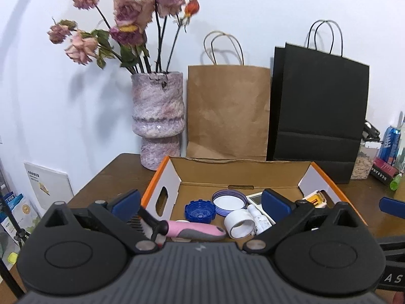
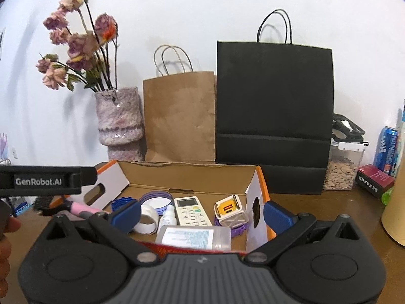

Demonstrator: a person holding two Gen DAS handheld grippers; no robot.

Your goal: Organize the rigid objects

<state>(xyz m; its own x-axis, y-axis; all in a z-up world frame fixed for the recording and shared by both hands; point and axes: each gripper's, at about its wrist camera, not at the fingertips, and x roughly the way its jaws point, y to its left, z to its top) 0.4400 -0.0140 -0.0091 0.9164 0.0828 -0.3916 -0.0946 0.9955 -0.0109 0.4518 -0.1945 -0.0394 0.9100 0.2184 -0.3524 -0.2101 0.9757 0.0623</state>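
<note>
An open cardboard box [image 1: 240,174] with orange edges holds a blue cap [image 1: 200,210], a purple-rimmed lid [image 1: 229,201], a white tape roll [image 1: 239,221], a remote [image 2: 192,211], a dropper bottle [image 2: 169,216], a yellow-and-white cube [image 2: 229,211] and a clear labelled bottle [image 2: 195,236]. A pink-handled brush [image 1: 192,230] lies slanted across the box's front-left corner, its black head [image 2: 44,204] outside the box. My left gripper [image 1: 200,202] is open just above the brush without touching it. My right gripper [image 2: 201,214] is open over the box's front right, holding nothing.
Behind the box [image 2: 262,185] stand a mottled vase [image 1: 158,119] of dried flowers, a brown paper bag [image 1: 227,111] and a black paper bag [image 1: 319,111]. A clear jar [image 2: 341,167], a blue can [image 2: 387,149] and a dark red box [image 2: 374,179] sit to the right. A hand [image 2: 7,228] shows at the left edge.
</note>
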